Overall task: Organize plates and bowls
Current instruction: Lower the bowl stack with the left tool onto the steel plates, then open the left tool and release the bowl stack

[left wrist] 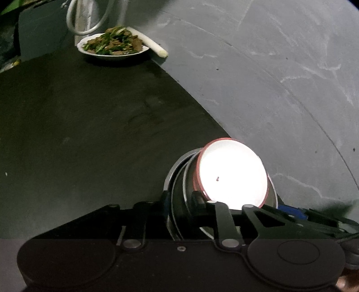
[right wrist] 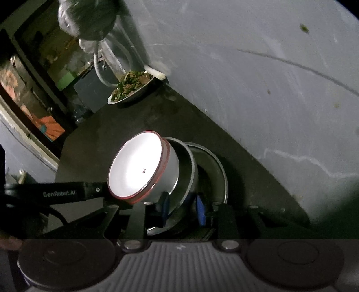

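White enamel with a thin red rim, the bowl [right wrist: 139, 165] is tipped up on its side so its bright inside faces out, a small dark speck near its middle. It leans into 2 steel bowls [right wrist: 202, 170] nested on the dark countertop [right wrist: 101, 125], close against the grey wall [right wrist: 269, 89].

The right gripper [right wrist: 182, 207] reaches in from below, its blue-padded fingers [right wrist: 200, 210] standing apart on either side of the inner steel bowl's rim; the jaws look parted around that rim, though I cannot tell whether they pinch it. The white bowl sits just ahead and left of these jaws.

The left gripper [left wrist: 221, 207] comes in from the side, its black arm marked with white lettering in the right wrist view. Its fingertips meet the lower rim of the white bowl [left wrist: 233, 173], which fills the space directly ahead of the jaws; how far they are closed I cannot tell, since the bowl's glare and the linkage hide the tips.

Far ahead of both jaws, a white plate of greens and brown pieces [left wrist: 113, 45] rests on the countertop by the wall, with a pale leek stalk [left wrist: 149, 41] touching its far edge and a looped white hose [left wrist: 89, 20] behind.
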Demonstrator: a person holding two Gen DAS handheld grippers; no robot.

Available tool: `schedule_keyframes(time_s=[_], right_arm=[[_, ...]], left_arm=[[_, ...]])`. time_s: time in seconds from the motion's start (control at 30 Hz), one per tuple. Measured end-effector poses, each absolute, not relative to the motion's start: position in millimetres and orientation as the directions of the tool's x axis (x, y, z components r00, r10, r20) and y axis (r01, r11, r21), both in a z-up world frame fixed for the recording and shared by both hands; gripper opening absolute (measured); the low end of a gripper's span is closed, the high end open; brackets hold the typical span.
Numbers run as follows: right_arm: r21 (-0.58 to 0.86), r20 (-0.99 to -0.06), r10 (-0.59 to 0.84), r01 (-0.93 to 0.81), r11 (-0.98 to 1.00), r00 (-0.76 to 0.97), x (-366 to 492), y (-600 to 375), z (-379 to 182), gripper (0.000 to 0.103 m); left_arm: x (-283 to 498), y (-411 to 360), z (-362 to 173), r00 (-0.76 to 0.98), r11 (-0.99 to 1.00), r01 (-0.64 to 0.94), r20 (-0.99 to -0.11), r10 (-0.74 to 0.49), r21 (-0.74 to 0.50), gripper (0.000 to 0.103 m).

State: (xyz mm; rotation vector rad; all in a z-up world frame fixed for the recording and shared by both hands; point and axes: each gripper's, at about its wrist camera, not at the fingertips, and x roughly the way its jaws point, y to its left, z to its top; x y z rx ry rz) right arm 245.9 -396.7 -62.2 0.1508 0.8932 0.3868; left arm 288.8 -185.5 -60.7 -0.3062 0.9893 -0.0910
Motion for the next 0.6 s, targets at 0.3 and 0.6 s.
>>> schedule_keyframes(time_s=[0.3,0.6], right_arm=[[0.23,-0.723,0.338,-0.252,0.94,0.603,236.1,-397.9,-56.9,0.048],[0.184,-0.693,0.306,-0.25,0.951,0.653,221.9,-393.5,-50.0,0.071]], left_arm=[[270.1,-174.8,-52.3,0.605,0.942,-0.066,-0.764,-0.225,-0.33,0.049],[246.3,-165.2,-42.7,0.647,0.947,-0.071,-0.737,-0.197,-0.314,0.07]])
